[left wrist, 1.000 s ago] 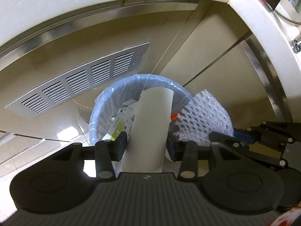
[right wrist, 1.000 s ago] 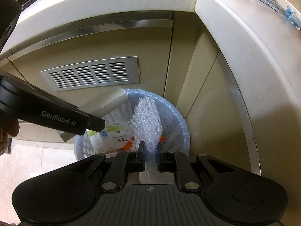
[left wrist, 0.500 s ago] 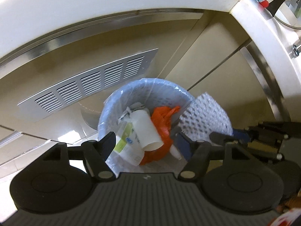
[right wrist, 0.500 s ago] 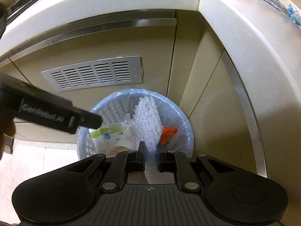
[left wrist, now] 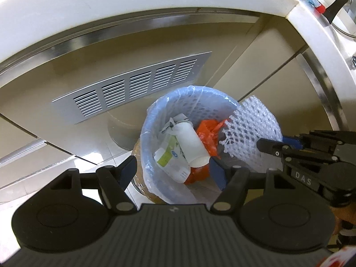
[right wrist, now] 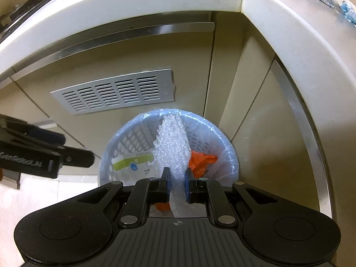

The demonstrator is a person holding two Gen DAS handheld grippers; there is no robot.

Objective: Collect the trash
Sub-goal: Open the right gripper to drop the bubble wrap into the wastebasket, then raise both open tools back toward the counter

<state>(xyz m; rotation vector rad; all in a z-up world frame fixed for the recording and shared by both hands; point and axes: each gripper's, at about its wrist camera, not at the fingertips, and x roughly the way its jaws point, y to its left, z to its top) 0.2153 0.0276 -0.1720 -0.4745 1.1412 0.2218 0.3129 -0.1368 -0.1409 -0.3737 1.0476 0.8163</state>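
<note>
The left gripper (left wrist: 172, 170) hangs over the bin (left wrist: 155, 115) with its jaws spread and nothing between them, having just been opening. A white tube (left wrist: 192, 143) lies inside the bin on a carton (left wrist: 170, 158) and orange bag (left wrist: 209, 131). The right gripper (right wrist: 177, 183) pinches foam netting (right wrist: 172, 140) above the bin.

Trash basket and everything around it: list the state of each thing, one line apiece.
trash basket: upright, lined with a clear bag, partly filled.
white tube: lying loose in the basket, held by nothing.
orange bag: crumpled in the basket.
foam net: clamped in the right gripper above the basket, not dropped.
left gripper: jaws apart and empty, just opened.
right gripper: jaws closed on the foam net.
</note>
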